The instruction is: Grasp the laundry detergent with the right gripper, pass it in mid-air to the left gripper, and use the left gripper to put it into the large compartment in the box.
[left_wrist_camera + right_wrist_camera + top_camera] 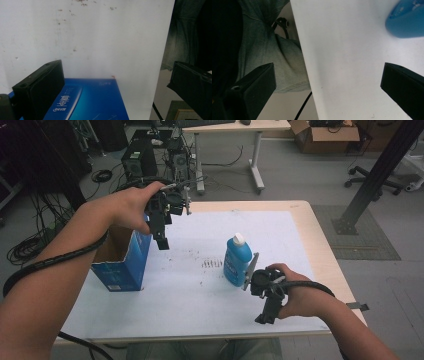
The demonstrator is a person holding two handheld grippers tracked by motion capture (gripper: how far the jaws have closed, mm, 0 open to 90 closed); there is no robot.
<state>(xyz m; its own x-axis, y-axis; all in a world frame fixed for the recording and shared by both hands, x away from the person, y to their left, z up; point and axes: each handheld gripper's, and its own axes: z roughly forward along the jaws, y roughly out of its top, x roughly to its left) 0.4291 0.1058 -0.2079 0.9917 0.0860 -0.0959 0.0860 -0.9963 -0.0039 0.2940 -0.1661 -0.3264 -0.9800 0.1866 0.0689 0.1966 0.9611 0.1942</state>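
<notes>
An open blue cardboard box [122,265] stands at the left of the white-covered table [190,305]. My left gripper [162,239] hangs in the air just right of the box's top, jaws pointing down. In the left gripper view the left gripper [116,87] is open with nothing between its fingers, above the box's blue side [95,100]. A blue bottle [236,261] with a white cap stands right of centre. My right gripper [265,317] is low, right beside the bottle, pointing back at the table's near edge. The right gripper [328,85] is open and empty, with the bottle [407,21] at the upper right.
Dark smudges [212,264] mark the white sheet mid-table. The person's jeans [262,50] show past the near edge. Beyond the table are computer towers [140,157], floor cables, a desk [255,150], a cardboard carton [325,137] and a slanted black post [375,175].
</notes>
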